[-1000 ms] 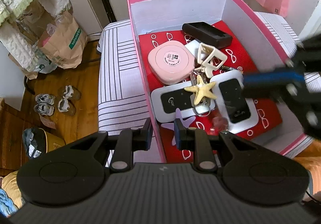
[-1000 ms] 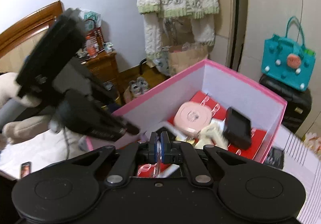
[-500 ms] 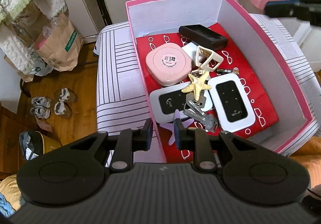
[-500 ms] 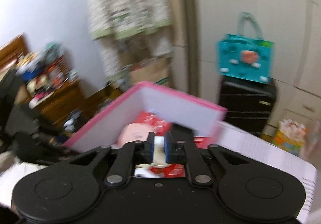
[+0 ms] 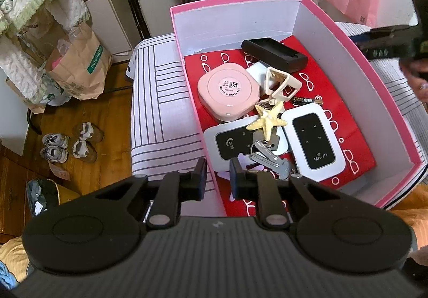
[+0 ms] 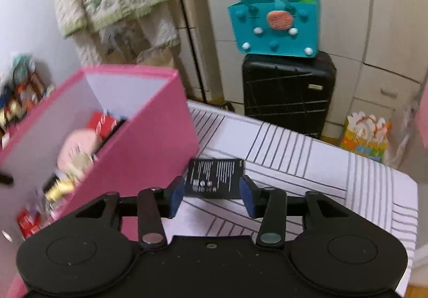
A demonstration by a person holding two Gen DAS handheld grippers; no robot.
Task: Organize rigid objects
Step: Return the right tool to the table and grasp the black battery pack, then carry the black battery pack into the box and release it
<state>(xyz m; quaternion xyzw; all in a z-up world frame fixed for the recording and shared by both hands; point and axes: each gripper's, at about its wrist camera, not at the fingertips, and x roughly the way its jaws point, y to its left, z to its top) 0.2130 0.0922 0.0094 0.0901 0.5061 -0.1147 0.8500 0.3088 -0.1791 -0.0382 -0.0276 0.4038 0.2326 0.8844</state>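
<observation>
The pink box [image 5: 355,38] is sitting on a striped worktop [image 5: 157,100] and holding the gathered things on a red sheet [image 5: 355,159]. Against the box's far wall a black case [image 5: 272,53] is lying; nearer, toward the box's left wall, a pink compact [image 5: 227,91] is resting, with a cream clip [image 5: 281,84] just beside it. In the middle of the box a starfish [image 5: 268,120] is lying on top of two white routers, one [image 5: 230,141] toward the left wall and one [image 5: 313,141] toward the right, and keys [image 5: 270,156] are lying between them, near the box's near end.

The left gripper [image 5: 218,177] is straddling the box's left wall at its near end, one finger outside and one inside; its jaws are closing on that wall, though whether the pads are pressing on it cannot be told.

Outside the box, just beside its right wall, a black battery [image 6: 215,173] is lying flat on the worktop. The right gripper [image 6: 212,197] is hovering over it with its jaws opening, the battery showing between the blue pads [image 6: 176,197] without touching them; nothing is grasped.

Beyond the box's far wall a black suitcase [image 6: 289,92] is standing with a teal bag [image 6: 275,28] on top.
</observation>
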